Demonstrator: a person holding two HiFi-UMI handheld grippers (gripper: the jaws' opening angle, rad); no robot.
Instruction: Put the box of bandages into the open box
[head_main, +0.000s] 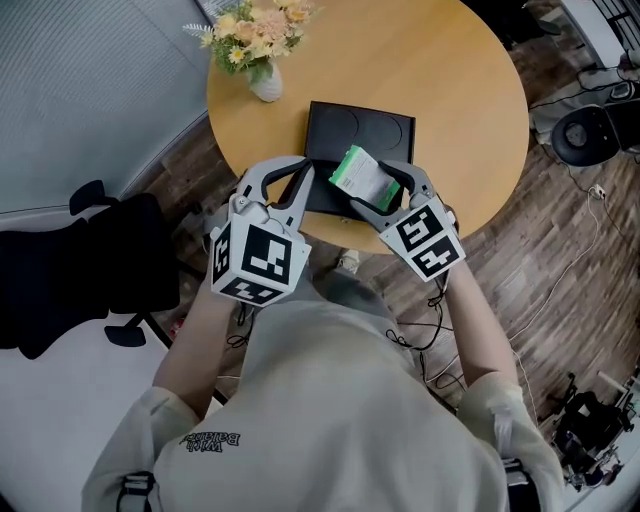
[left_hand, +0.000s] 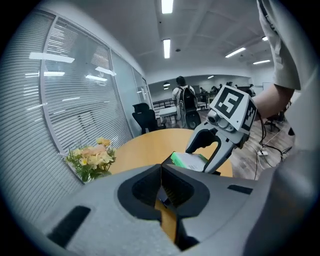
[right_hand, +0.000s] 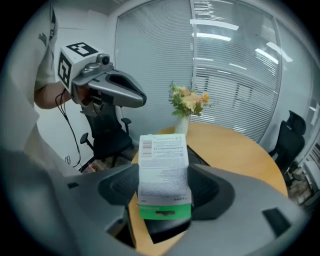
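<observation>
Clamping bandage box (head_main: 362, 178) between jaws, right gripper (head_main: 368, 184) over open box (head_main: 385, 133); left gripper (head_main: 305, 172) closed, empty.

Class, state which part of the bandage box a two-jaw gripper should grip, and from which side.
Probably the two narrow long sides, coming from the green end, as the right gripper holds the bandage box now: those sides are flat and parallel, and the free end stays clear for lowering into the open box.
</observation>
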